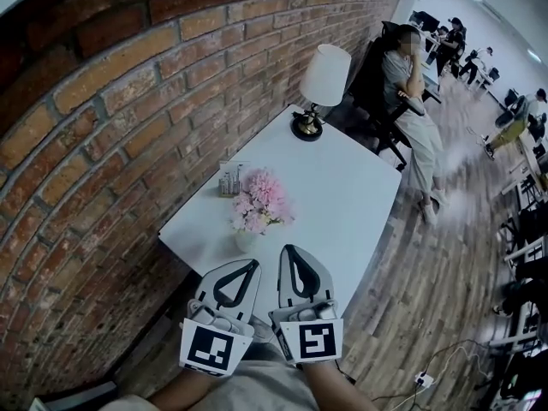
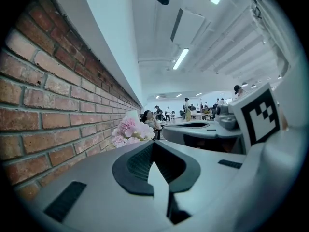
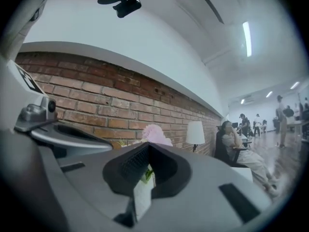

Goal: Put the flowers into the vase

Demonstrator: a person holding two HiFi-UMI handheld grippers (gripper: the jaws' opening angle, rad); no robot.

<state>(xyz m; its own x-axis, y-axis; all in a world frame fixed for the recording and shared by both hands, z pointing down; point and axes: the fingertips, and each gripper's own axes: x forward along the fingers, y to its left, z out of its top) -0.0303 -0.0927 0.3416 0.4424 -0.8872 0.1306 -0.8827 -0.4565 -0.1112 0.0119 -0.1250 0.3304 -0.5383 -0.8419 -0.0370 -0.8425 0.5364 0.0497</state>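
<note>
A bunch of pink flowers [image 1: 259, 199] stands in a small white vase [image 1: 246, 241] near the front left of the white table [image 1: 347, 187]. Both grippers hover side by side at the table's near edge, just short of the vase. My left gripper [image 1: 253, 264] is shut with nothing in it, and so is my right gripper [image 1: 289, 249]. In the left gripper view the jaws [image 2: 153, 144] meet at the tips, with the flowers [image 2: 129, 129] ahead to the left. In the right gripper view the closed jaws [image 3: 148, 146] point at the flowers [image 3: 155, 133].
A brick wall [image 1: 103, 127] runs along the table's left side. A white-shaded lamp [image 1: 324, 80] stands at the far end, and a small holder [image 1: 229, 180] sits by the wall behind the flowers. A person [image 1: 411, 101] sits in a chair beyond the table.
</note>
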